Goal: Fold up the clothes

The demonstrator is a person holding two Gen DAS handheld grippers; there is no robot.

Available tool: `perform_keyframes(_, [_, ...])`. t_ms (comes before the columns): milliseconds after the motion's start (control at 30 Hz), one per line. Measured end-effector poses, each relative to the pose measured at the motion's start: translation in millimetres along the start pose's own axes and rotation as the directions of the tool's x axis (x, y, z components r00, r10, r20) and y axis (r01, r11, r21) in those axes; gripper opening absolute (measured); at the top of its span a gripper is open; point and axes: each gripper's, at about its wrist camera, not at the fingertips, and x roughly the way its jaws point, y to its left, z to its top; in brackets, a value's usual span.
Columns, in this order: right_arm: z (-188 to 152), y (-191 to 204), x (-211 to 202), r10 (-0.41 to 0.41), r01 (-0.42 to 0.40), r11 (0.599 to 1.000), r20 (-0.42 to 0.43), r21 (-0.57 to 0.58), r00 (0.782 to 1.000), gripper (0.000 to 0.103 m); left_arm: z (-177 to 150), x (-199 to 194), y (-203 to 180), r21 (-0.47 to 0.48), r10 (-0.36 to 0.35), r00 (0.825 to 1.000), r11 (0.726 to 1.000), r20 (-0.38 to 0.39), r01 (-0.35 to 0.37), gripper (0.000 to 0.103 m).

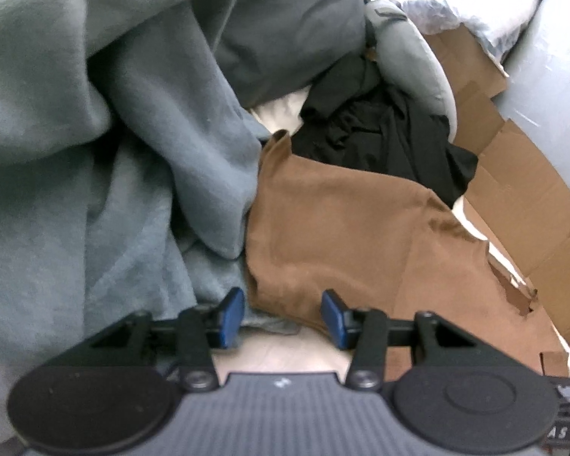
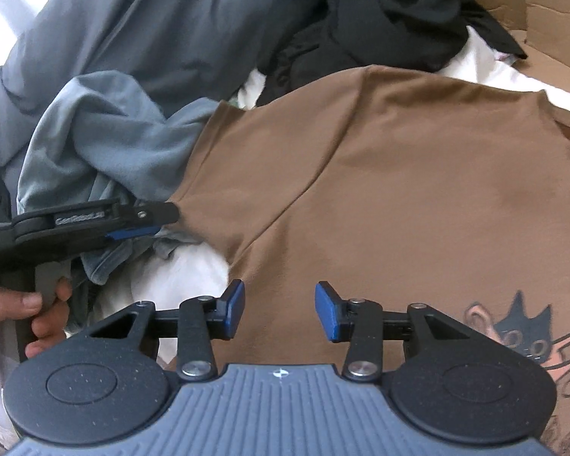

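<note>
While both grippers sit half-open over the brown cotton T-shirt [image 2: 399, 174], we see a few risks. Left gripper [image 1: 283, 313] hangs at the shirt's near-left edge, right where the grey-blue fleece garment [image 1: 114, 152] overlaps it; nothing between its blue pads [image 1: 231, 313], which stand apart. If we close there, we could pinch fleece along with the shirt and drag both. Right gripper [image 2: 279, 311] hovers over the shirt's lower edge, jaws at a middling gap, no cloth pinched that we can see. A bite too shallow likely slips off the hem; too deep and we may catch the white sheet [image 2: 178, 277] underneath.

From the right wrist view, the left gripper [image 2: 148, 224] is side-on by the shirt's left side seam, a person's hand [image 2: 22, 315] on its grip; from there we cannot tell whether it touches the cloth.

Shirt state: lies mostly flat, front up, on the white sheet, a cartoon cat print [image 2: 528, 334] at the lower right of the right view. A few soft creases run diagonally from the left edge. Its far end meets a crumpled black garment [image 2: 380, 30]; flattened brown cardboard [image 1: 520, 190] lies beside it on the right. Fabric looks thin and limp, so we expect it to sag and bunch when lifted unevenly.
</note>
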Motion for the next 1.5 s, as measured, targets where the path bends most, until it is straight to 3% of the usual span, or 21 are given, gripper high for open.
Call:
perform_keyframes(133, [0.1,5.4,4.2,0.019,-0.019,1.000,0.005,-0.001,1.000,0.045,-0.4,2.3,4.2,-0.035,-0.011,1.000,0.999,0.003,0.011,0.047])
perform_keyframes(200, [2.0,8.0,6.4,0.021,-0.021,1.000,0.014,-0.009,1.000,0.045,-1.7,-0.2,10.6,-0.102,-0.037,0.999,0.994,0.013,0.038,0.047])
perform_keyframes(333, [8.3,11.7,11.7,0.055,-0.055,0.998,0.036,0.006,0.998,0.045,-5.2,-12.8,28.3,-0.296,-0.125,0.990,0.945,0.071,0.140,0.045])
perform_keyframes(433, [11.4,16.3,18.6,0.053,-0.053,0.998,0.042,0.015,0.998,0.045,-7.8,-13.7,30.9,-0.338,-0.171,0.982,0.922,0.079,0.188,0.045])
perform_keyframes(533, [12.3,20.6,26.3,0.046,-0.046,0.999,0.030,0.002,0.998,0.038,-10.3,-11.4,27.6,-0.330,-0.205,0.976,0.918,0.076,0.219,0.045])
perform_keyframes(733, [12.0,21.0,32.1,0.012,-0.012,0.999,0.010,-0.031,1.000,0.027,-11.6,-4.4,29.3,-0.341,-0.209,0.974,0.912,0.093,0.228,0.042])
perform_keyframes(767, [11.5,19.9,31.7,0.010,-0.010,0.999,0.011,-0.031,1.000,0.027,-10.9,-3.6,29.1,-0.337,-0.202,0.975,0.915,0.093,0.222,0.037])
perform_keyframes(867, [10.2,17.2,33.7,-0.005,0.005,1.000,0.000,-0.027,1.000,0.025,-8.7,-0.7,28.7,-0.327,-0.176,0.981,0.925,0.083,0.194,0.009])
perform_keyframes(1000, [8.9,16.7,39.8,-0.013,0.013,1.000,-0.013,-0.011,1.000,0.025,-1.1,-6.9,28.6,-0.322,-0.163,0.981,0.928,0.101,0.188,0.009])
perform_keyframes(1233, [6.9,23.2,47.8,-0.035,0.035,0.999,-0.014,-0.004,0.999,0.025,13.2,-15.4,13.9,-0.243,-0.204,0.976,0.946,0.077,0.217,0.009])
perform_keyframes(1400, [8.1,28.6,40.8,-0.044,0.044,0.999,-0.010,-0.009,0.999,0.025,13.9,-13.8,18.0,-0.260,-0.189,0.979,0.944,0.081,0.204,0.009])
perform_keyframes(1467, [7.8,28.8,34.5,-0.024,0.024,1.000,-0.001,0.004,1.000,0.013,13.4,-12.1,21.2,-0.281,-0.183,0.979,0.938,0.086,0.200,0.009])
perform_keyframes(1500, [7.1,29.2,32.6,-0.009,0.009,1.000,-0.007,0.012,1.000,0.002,13.4,-11.6,22.0,-0.288,-0.181,0.980,0.937,0.086,0.199,0.009])
